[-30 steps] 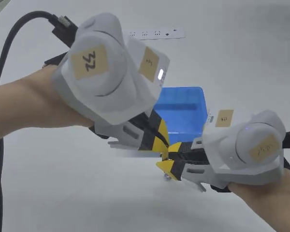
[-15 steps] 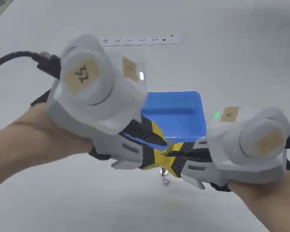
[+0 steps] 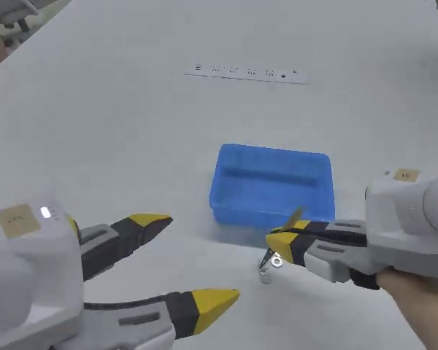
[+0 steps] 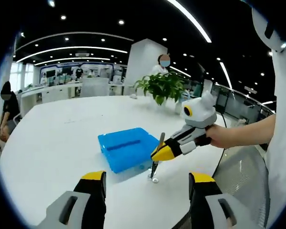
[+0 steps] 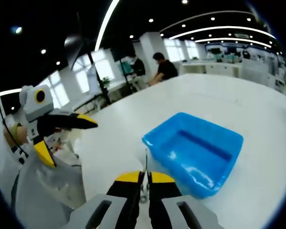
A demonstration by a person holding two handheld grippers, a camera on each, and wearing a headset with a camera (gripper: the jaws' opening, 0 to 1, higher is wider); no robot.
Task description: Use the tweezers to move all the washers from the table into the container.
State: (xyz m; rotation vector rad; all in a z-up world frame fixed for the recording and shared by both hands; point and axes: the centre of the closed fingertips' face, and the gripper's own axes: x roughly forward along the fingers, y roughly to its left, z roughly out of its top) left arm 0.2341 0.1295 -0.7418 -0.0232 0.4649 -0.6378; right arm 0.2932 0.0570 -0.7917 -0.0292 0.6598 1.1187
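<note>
Two grippers work on the near side of the blue container (image 3: 271, 184). I hold the left gripper (image 3: 182, 261) low and well back from it, jaws spread wide with nothing between them. The right gripper (image 3: 279, 243) reaches in level from the container's right, its jaws pressed together on the tweezers (image 3: 266, 265), which slant down to the table (image 3: 117, 131) just in front of the near wall.

One small silver washer (image 3: 276, 260) sits beside the tweezers' lower end, close to that wall. I cannot tell whether the tweezers grip it.

Half a second ago both grippers' tips met in front of the container, the left one covering part of it. Now the left has pulled away and the whole container shows.

From the left gripper view I get the tweezers side-on, a forearm (image 4: 238, 132) behind the right gripper, and a potted plant (image 4: 163, 87) beyond the container. From the right gripper view I see into the container's hollow. The head view adds a printed strip (image 3: 248, 73) on the table past the container's far side.
</note>
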